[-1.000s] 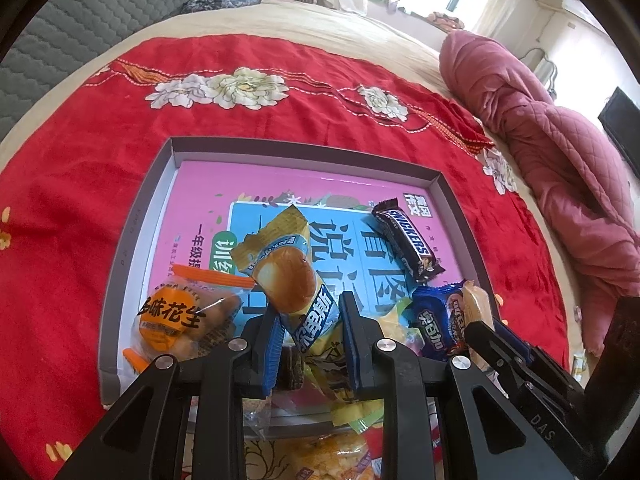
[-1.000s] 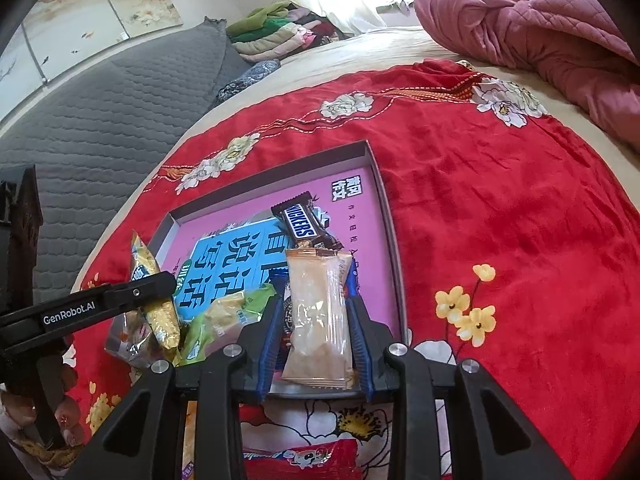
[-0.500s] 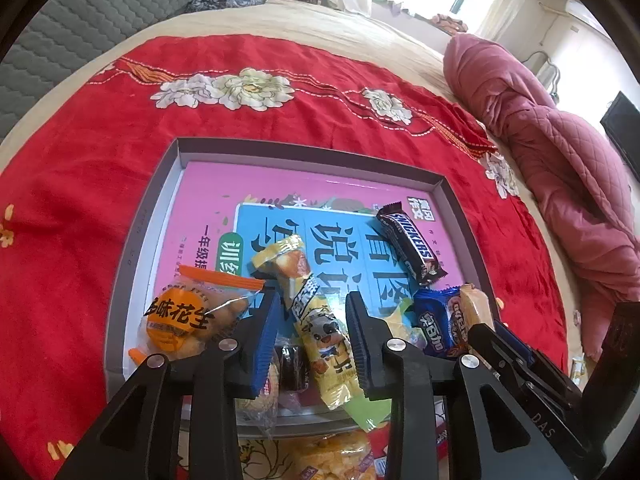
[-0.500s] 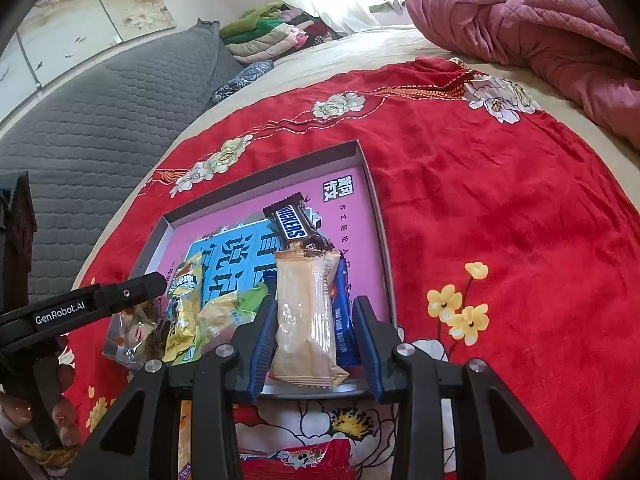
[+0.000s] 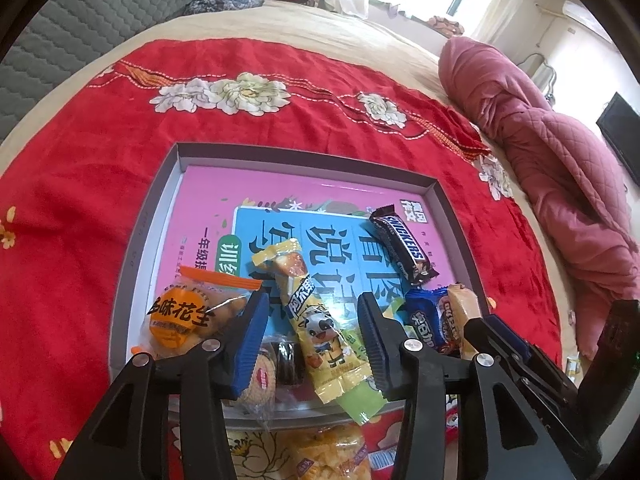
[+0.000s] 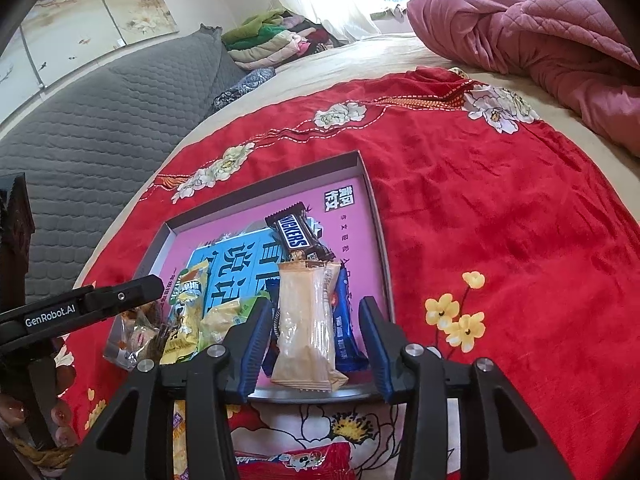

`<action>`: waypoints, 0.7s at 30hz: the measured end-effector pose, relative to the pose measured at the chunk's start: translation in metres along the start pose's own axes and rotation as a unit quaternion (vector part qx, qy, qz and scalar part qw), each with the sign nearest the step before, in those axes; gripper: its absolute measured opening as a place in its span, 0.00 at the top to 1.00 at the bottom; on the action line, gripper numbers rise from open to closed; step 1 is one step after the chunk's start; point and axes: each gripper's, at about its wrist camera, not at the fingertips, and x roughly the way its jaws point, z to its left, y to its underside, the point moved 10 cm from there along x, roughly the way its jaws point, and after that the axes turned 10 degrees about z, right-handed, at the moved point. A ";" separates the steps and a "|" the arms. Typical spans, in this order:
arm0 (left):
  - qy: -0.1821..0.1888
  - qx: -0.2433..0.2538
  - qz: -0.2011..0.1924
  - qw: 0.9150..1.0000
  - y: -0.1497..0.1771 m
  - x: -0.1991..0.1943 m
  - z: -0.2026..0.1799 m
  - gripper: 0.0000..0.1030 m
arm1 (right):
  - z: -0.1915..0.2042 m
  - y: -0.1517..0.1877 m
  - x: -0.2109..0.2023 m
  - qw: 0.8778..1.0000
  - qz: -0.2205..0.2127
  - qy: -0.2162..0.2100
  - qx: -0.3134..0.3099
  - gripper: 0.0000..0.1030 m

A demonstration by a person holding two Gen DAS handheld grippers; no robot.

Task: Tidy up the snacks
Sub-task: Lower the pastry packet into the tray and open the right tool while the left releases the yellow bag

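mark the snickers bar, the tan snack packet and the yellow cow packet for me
Snickers bar (image 6: 295, 236): right wrist view, on the white lettering at mid-wrapper.
Tan snack packet (image 6: 306, 330): right wrist view, middle of the clear-fronted pack, between the open jaws.
Yellow cow packet (image 5: 320, 320): left wrist view, on the cartoon cow print.

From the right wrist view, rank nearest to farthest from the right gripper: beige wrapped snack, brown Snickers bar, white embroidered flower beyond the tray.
1. Beige wrapped snack: between the right gripper's open jaws.
2. Brown Snickers bar: mid-tray, just beyond.
3. White embroidered flower: on red cloth past the tray's far rim.
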 end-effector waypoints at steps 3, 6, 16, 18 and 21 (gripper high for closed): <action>0.000 0.001 -0.001 1.000 0.000 -0.002 -0.001 0.51 | 0.000 -0.001 -0.002 1.000 -0.004 -0.001 0.000 0.56; 0.001 0.002 -0.001 1.000 0.000 -0.004 -0.003 0.49 | 0.001 -0.003 -0.004 1.000 -0.007 -0.005 0.000 0.51; 0.002 0.001 -0.004 1.000 0.001 -0.015 -0.002 0.43 | 0.005 -0.006 -0.010 1.000 -0.018 -0.017 -0.002 0.43; 0.003 -0.001 -0.005 1.000 0.000 -0.018 0.000 0.43 | 0.006 -0.007 -0.011 1.000 -0.019 -0.020 -0.002 0.42; 0.003 -0.003 -0.008 1.000 0.000 -0.023 0.002 0.43 | 0.007 -0.007 -0.012 1.000 -0.021 -0.023 -0.001 0.41</action>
